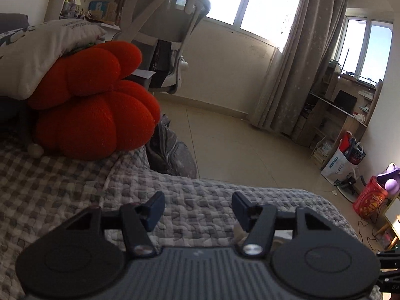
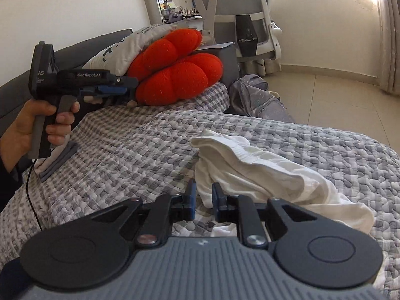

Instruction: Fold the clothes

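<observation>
Right wrist: right gripper [image 2: 203,196] fingers slightly apart at white garment [image 2: 262,165] edge; left gripper [image 1: 198,206] fingers open w/ bare quilt [image 1: 200,190] beneath.

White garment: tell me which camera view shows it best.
The right wrist view. The white garment lies crumpled across the grey quilt, fully visible just ahead of the right gripper. The left wrist view shows at most a small pale scrap by its gripper.
</observation>
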### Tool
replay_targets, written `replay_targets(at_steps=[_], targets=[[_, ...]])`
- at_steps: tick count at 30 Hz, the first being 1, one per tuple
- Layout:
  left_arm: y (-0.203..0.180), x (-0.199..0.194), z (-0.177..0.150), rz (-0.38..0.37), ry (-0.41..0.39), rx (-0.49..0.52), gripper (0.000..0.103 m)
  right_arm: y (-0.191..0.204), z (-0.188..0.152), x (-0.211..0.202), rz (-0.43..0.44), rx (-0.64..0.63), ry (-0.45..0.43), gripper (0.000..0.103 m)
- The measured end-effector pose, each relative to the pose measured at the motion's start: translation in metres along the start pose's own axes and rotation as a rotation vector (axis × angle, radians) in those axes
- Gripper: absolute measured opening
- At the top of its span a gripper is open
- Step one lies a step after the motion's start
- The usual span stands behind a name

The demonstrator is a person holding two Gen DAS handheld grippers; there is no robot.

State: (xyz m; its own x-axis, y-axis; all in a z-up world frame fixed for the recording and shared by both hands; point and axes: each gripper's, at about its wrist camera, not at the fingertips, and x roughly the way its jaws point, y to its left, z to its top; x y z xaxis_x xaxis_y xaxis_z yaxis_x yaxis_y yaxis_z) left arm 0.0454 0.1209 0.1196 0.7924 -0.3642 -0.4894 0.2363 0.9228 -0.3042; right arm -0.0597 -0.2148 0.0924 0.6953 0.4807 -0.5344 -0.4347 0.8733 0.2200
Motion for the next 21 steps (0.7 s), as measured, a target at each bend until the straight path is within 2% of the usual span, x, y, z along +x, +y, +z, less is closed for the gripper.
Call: replay_targets(at_steps=[3,5,7,10,12,13,14,16,19,21], targets=[[0.006,0.0,-0.016,-0.03,0.035,-0.048,0.061,-0.015,0.011,0.004,-0.061,0.048,0.001,0.019],[-0.009,0.006,-0.025,-0.057,0.057,-0.048,0.062,-0.026,0.017,0.013,-0.098,0.076,0.007,0.019],[-0.027,0.014,-0.035,-0.081,0.084,-0.055,0.075,-0.033,0.018,0.019,-0.119,0.096,0.018,0.019],[-0.06,0.032,-0.058,-0.108,0.13,-0.045,0.075,-0.042,0.011,0.026,-0.15,0.115,0.027,0.021],[-0.076,0.042,-0.068,-0.105,0.154,-0.044,0.075,-0.048,0.008,0.03,-0.165,0.119,0.032,0.04],[-0.083,0.048,-0.072,-0.1,0.17,-0.058,0.075,-0.051,0.007,0.031,-0.171,0.109,0.028,0.06],[-0.087,0.051,-0.075,-0.091,0.181,-0.074,0.075,-0.052,0.005,0.033,-0.178,0.101,0.021,0.073],[-0.093,0.057,-0.082,-0.059,0.19,-0.117,0.081,-0.055,0.004,0.037,-0.207,0.088,0.011,0.078],[-0.096,0.058,-0.092,-0.023,0.194,-0.137,0.081,-0.057,0.003,0.047,-0.262,0.057,0.01,0.078],[-0.094,0.056,-0.094,-0.008,0.197,-0.143,0.082,-0.054,0.002,0.052,-0.271,0.024,0.024,0.074]])
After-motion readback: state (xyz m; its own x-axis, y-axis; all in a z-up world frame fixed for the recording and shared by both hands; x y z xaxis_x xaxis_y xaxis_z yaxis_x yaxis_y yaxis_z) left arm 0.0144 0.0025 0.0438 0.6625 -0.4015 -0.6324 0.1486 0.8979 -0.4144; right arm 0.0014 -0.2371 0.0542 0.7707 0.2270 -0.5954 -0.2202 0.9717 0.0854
